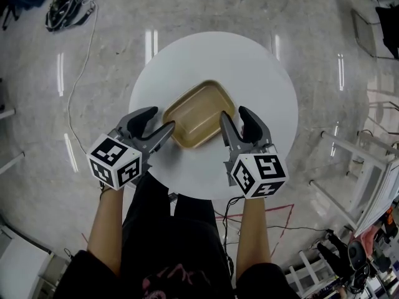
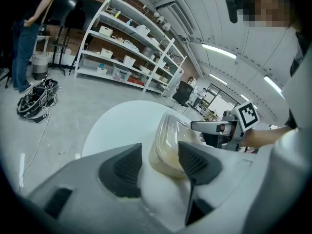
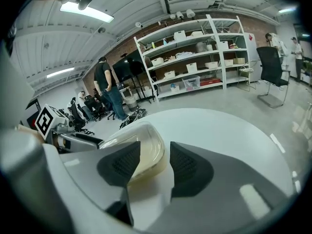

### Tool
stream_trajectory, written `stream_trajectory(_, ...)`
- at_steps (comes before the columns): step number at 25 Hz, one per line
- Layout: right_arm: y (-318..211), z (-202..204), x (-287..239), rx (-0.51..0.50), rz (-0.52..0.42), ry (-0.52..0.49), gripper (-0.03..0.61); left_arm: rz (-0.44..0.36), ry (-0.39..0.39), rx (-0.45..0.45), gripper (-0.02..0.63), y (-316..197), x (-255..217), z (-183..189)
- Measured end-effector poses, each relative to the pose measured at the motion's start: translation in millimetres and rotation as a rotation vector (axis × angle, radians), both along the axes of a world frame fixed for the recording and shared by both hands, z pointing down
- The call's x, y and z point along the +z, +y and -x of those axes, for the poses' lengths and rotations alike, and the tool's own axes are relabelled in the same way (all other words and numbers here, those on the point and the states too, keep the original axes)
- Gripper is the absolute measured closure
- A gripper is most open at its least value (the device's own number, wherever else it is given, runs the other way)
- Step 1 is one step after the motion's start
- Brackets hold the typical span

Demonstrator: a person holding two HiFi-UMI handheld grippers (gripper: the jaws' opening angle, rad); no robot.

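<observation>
Shallow tan tray (image 1: 198,114) sits mid-counter (image 1: 268,73). Left gripper (image 1: 161,119) and right gripper (image 1: 234,113) flank its near corners, fingers spread, gripping nothing. Risk: on that slick top the light tray may skid or tip if one side bites first.

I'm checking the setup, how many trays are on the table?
1: the tray lies at the middle of the table, between the left hand-held gripper and the right hand-held gripper. None looks hidden.

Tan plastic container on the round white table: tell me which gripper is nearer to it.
Right, only narrowly. The right gripper straddles the right rim of the tan plastic container, jaws apart; the left gripper brackets its left corner, jaws also apart.
</observation>
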State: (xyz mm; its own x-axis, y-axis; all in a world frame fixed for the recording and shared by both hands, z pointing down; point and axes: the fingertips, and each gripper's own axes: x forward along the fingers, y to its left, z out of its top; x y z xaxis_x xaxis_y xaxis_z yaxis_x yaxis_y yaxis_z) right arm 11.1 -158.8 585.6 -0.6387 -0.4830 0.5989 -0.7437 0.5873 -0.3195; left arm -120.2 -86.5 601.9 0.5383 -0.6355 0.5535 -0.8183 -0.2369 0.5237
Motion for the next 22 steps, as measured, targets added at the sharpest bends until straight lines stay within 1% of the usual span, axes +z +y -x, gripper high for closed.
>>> stream_trajectory(6,0,11,1,-0.003,-0.015,0.008,0.41,-0.014,-0.001,0.018,0.417,-1,-1,2)
stream_trajectory(15,2,10,-2,0.007,-0.028,0.008,0.416,-0.026,-0.014,0.004,0.43,-2,-4,2)
stream_trajectory(22,4,5,-4,0.009,-0.032,0.008,0.416,-0.032,-0.006,-0.024,0.447,-2,-7,0)
